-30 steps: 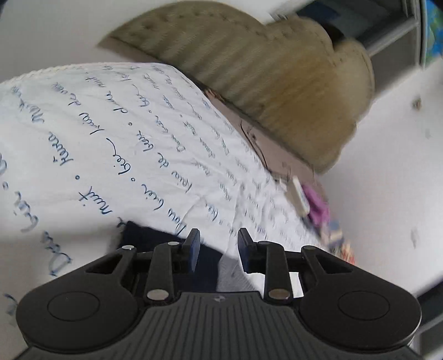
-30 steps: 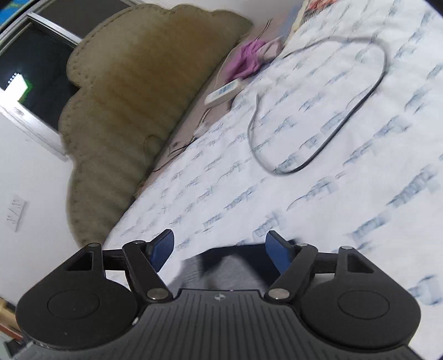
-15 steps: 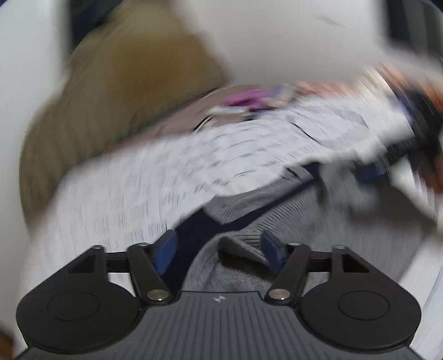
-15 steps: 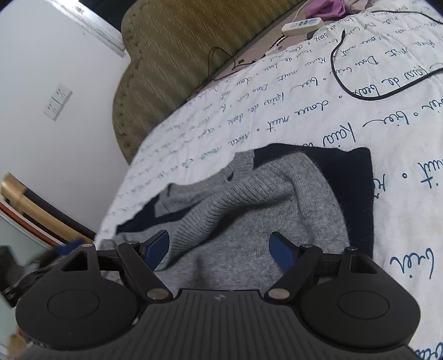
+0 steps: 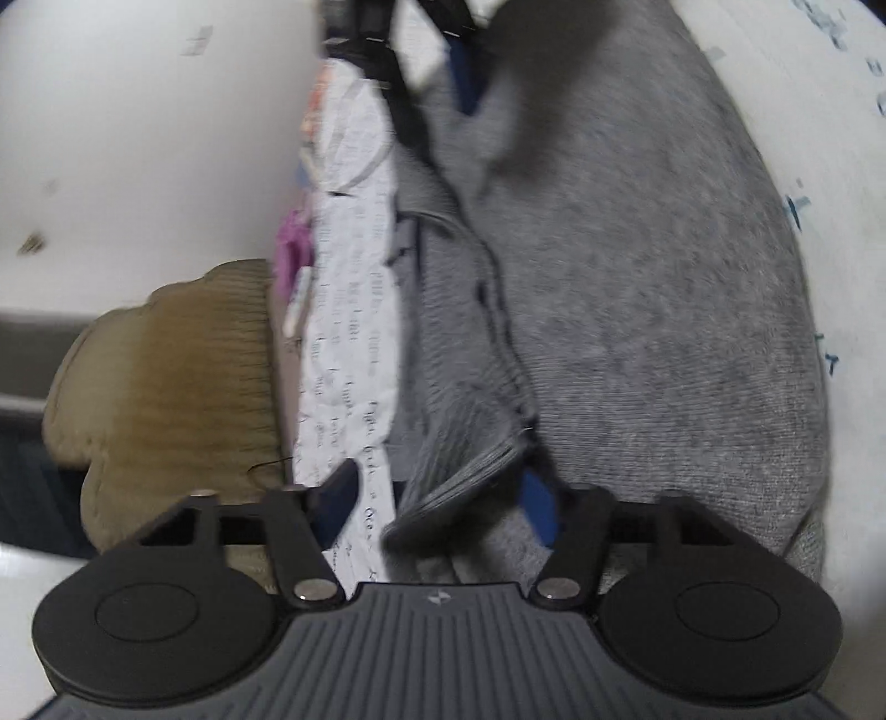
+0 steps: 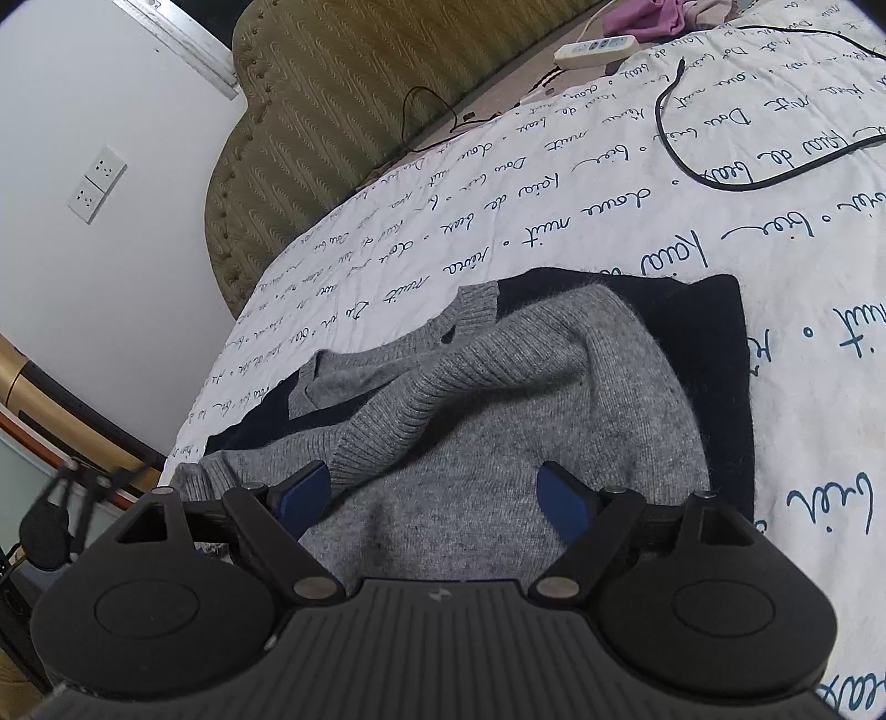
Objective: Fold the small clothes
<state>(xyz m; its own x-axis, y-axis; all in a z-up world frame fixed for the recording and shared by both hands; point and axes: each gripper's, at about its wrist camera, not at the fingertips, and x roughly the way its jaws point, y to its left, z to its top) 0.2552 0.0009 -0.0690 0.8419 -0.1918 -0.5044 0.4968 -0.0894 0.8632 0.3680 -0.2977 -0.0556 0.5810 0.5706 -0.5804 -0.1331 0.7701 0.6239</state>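
Note:
A grey knit sweater (image 6: 498,421) with dark navy panels (image 6: 698,332) lies partly folded on the white bedspread (image 6: 554,221) with blue script. My right gripper (image 6: 437,490) is open just above the grey fabric, holding nothing. In the left wrist view the picture is turned sideways and blurred. The sweater (image 5: 637,277) fills the right half there. My left gripper (image 5: 437,487) is open, with the ribbed hem (image 5: 470,471) lying between its fingers, not clamped.
A padded olive headboard (image 6: 343,111) stands at the far edge of the bed. A black cable (image 6: 720,166), a white remote (image 6: 592,47) and purple cloth (image 6: 642,16) lie at the back right. A white wall with sockets (image 6: 97,183) is at left.
My left gripper has opened from nearly shut and swung around fast over the grey sweater. My right gripper has stayed open and pulled back, so the whole sweater shows.

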